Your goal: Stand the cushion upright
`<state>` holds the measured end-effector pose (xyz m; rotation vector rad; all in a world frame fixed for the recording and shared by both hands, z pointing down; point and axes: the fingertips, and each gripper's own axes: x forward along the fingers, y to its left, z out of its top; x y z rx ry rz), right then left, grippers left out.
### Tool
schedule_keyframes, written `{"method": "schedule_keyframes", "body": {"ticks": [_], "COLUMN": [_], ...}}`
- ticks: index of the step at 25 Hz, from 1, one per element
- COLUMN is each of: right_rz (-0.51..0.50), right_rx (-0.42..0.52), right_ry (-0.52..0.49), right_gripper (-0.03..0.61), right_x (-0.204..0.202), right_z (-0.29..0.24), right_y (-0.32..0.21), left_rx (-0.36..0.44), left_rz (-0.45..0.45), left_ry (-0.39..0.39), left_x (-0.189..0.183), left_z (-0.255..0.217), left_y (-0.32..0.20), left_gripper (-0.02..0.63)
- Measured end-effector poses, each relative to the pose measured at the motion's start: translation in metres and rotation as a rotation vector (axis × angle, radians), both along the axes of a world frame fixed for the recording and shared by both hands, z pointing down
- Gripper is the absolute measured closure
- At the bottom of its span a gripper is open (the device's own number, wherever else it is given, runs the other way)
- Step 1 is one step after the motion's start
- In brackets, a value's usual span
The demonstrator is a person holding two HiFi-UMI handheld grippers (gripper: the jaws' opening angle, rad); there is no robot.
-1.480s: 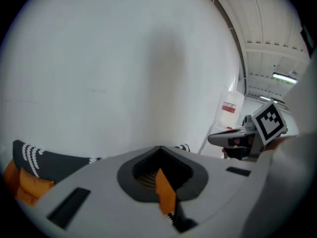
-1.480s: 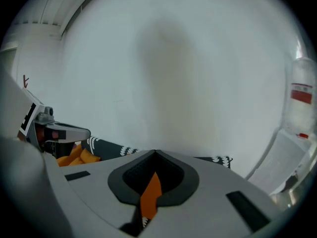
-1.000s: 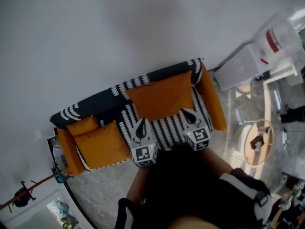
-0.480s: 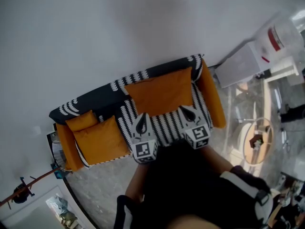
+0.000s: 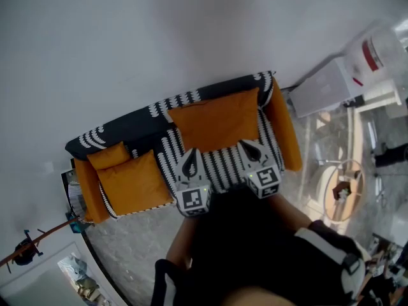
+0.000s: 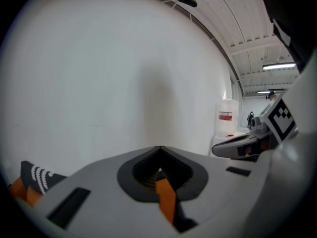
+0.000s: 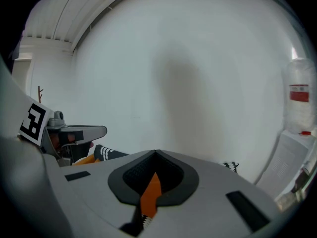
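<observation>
At the left gripper (image 6: 159,149), jaws closed tip to tip. A thin orange sliver shows down through the slit behind the tips, and plain white wall (image 5: 191,37) lies ahead of them. Right gripper (image 7: 156,153): same state, jaws together; the slit shows an orange sliver with a bit of black-and-white pattern below it, and the wall is ahead. Neither gripper view shows anything beyond the tips except the wall. Each gripper view catches the other gripper off to its side, roughly level with it. Head view: both grippers sit side by side over the striped seat (image 5: 220,172) of the sofa (image 5: 127,131), held out from the person (image 5: 255,247), with the marker cubes toward the body. Their tips line up with the lower edge of the cushion (image 5: 213,125); contact cannot be told from this angle. The cushion is large and orange, on the right half of the sofa. Its lower edge meets the seat and its face leans back on the dark backrest, its top edge close under the backrest's top. Orange armrests close off both ends of the sofa. On the left half lie a second cushion (image 5: 131,185), flat on the seat, and a small cushion (image 5: 109,157) just behind it against the backrest. A water jug (image 5: 377,48) with a red label stands right of the sofa, well apart from the grippers.
</observation>
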<state>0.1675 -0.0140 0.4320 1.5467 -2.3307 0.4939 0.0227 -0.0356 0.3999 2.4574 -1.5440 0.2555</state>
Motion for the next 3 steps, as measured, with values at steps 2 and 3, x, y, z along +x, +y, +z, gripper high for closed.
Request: {"method": "schedule_keyframes", "body": {"ticks": [2, 3], "right_rz": [-0.006, -0.008], "right_rx": [-0.003, -0.004], "right_ry": [0.006, 0.009], "right_gripper": [0.583, 0.583], "right_x": [-0.0009, -0.0013], "right_z": [0.0020, 0.0028], "right_y": [0.0005, 0.0007], "left_rx": [-0.002, -0.002], "left_rz": [-0.003, -0.005], "left_ry": [-0.003, -0.005], "left_x": [-0.0011, -0.0018], "left_z": [0.0007, 0.0010], "left_y": [0.0002, 0.0002], "left_gripper": [0.615, 0.615]}}
